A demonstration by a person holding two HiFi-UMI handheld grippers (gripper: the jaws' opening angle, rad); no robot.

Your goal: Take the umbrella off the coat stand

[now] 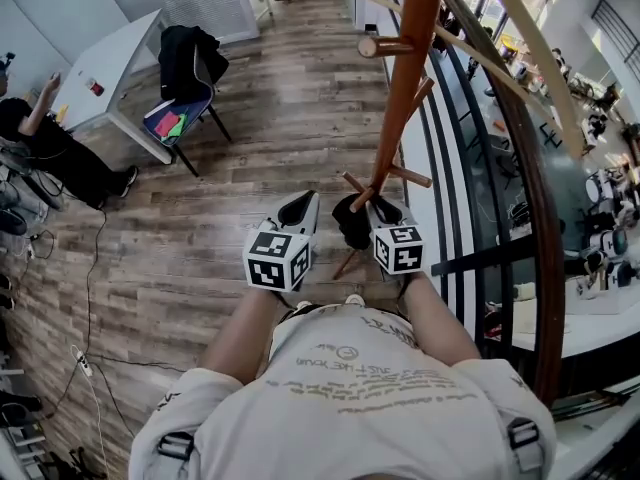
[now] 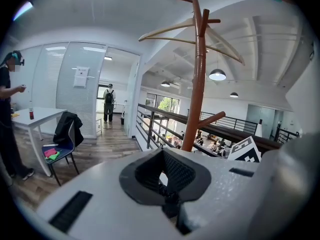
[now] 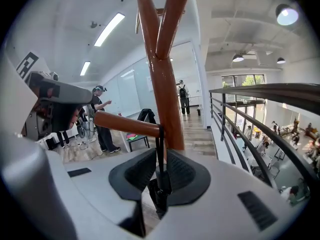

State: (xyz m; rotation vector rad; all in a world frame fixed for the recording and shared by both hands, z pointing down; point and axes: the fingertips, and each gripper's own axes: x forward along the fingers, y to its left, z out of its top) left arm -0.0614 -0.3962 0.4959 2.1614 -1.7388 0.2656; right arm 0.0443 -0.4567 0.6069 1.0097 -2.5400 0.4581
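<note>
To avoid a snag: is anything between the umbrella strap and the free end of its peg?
Nothing visible: the peg is bare from the umbrella strap to its tip. The left gripper seems close to that tip.

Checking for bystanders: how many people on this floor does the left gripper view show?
2: a person far left by the table, another wearing a backpack in the corridor; more possibly hidden.

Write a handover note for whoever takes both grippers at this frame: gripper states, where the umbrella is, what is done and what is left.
Right gripper: shut on the umbrella, just below a low peg of the coat stand.
Left gripper: shut, empty, apart from the stand.
Done: umbrella grasped.
Left: its strap hangs looped over the peg; slide it off the peg's end, then carry the umbrella away.
</note>
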